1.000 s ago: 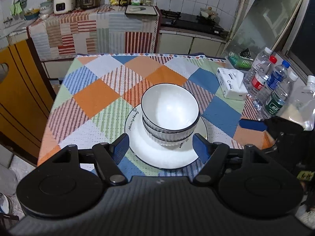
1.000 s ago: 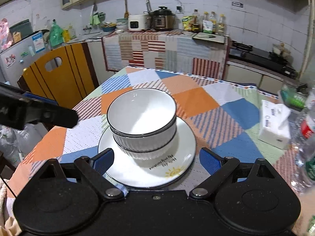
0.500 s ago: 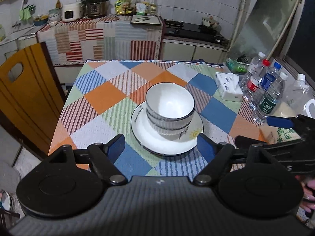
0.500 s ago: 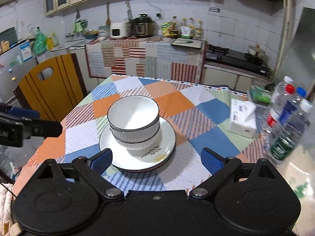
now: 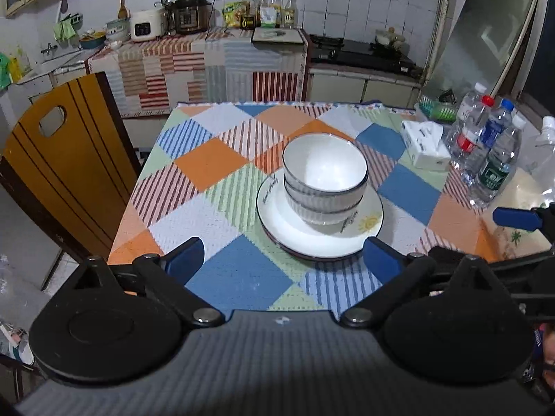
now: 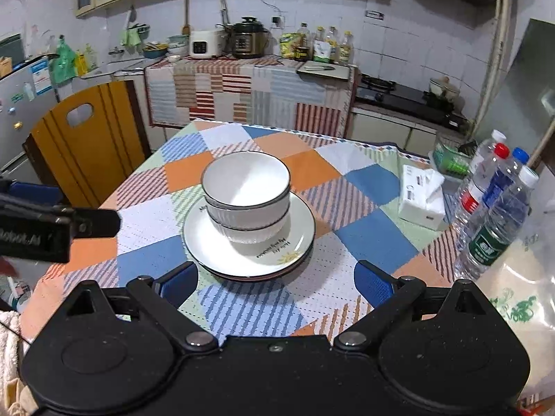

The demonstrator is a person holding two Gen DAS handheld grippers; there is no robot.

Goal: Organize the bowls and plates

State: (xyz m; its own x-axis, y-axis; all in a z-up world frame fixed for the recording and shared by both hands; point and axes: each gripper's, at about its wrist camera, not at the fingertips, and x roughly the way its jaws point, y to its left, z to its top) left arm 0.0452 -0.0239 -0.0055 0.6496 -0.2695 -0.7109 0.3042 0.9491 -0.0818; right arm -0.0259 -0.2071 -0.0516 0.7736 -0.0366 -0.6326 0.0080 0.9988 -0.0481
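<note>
Two white bowls [image 5: 325,180] with dark rims are nested and stand on stacked white plates [image 5: 295,235] in the middle of the checked tablecloth. They also show in the right wrist view, bowls [image 6: 246,190] on plates [image 6: 208,242]. My left gripper [image 5: 282,260] is open and empty, held back over the table's near edge. My right gripper [image 6: 275,282] is open and empty, also short of the plates. The right gripper's blue finger [image 5: 515,218] shows at the right of the left wrist view. The left gripper's body [image 6: 52,225] shows at the left of the right wrist view.
A tissue box [image 5: 425,145] and several water bottles [image 5: 492,152] stand at the table's right side. A yellow wooden chair [image 5: 66,159] stands at the left. A plastic bag [image 6: 520,287] lies at the near right. A kitchen counter [image 5: 208,62] lies behind.
Both grippers have drawn back and up from the stack of bowls and plates, which now looks smaller and farther. The stack has not moved. Both stay open.
</note>
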